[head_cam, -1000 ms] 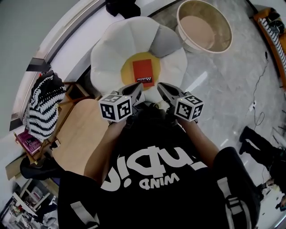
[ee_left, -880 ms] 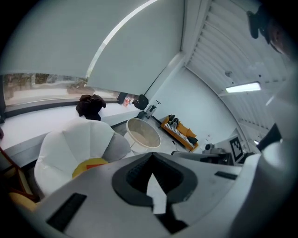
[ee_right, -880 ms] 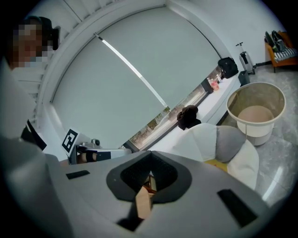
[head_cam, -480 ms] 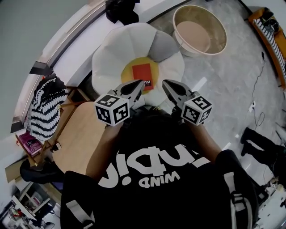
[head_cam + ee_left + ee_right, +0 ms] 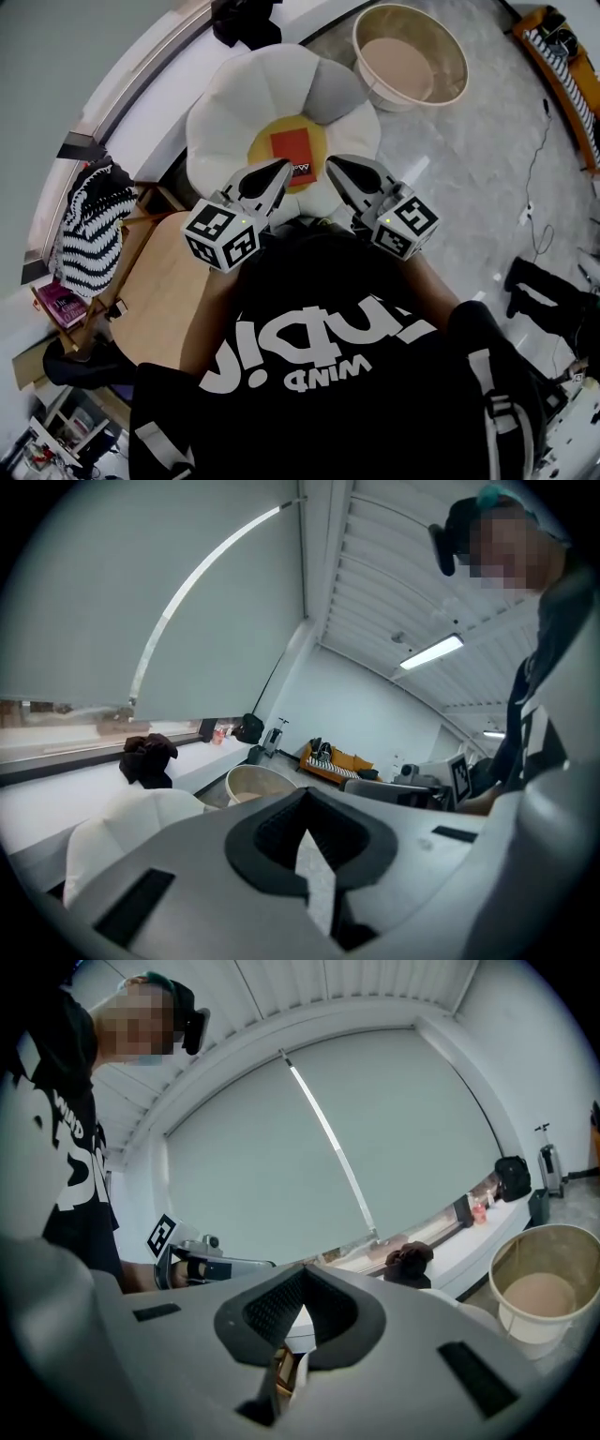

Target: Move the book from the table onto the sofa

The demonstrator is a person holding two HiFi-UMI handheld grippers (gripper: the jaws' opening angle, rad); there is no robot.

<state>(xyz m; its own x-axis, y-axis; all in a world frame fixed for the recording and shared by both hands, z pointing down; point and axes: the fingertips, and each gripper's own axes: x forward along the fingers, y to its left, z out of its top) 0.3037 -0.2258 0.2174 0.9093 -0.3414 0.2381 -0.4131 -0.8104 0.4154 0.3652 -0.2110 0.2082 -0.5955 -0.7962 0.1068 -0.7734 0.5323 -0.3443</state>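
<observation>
The red book (image 5: 292,147) lay flat on the yellow centre (image 5: 262,148) of the flower-shaped sofa (image 5: 225,103), with white petals spread all round it. Neither gripper touched it.

The left gripper (image 5: 281,169) and the right gripper (image 5: 334,166) hung side by side on the person's side of the book. They stood apart from each other, and both tips pointed toward the book. In the head view the tips overlapped the sofa's near petals; how high they hung above them could not be told. The left gripper view showed its jaws pressed together with nothing between them, and the right gripper view showed the same closed, empty jaws.

A round beige tub (image 5: 450,47) stood on the grey floor (image 5: 469,169) just beyond the sofa, to the right. A dark bundle (image 5: 244,19) sat on the white ledge (image 5: 159,103) behind the sofa. A wooden table (image 5: 159,281) lay at the person's left, with a black-and-white striped cloth (image 5: 89,220) just beside its far side. An orange couch (image 5: 562,66) ran along the upper right edge. The person's black shirt (image 5: 319,375) filled the foreground.
</observation>
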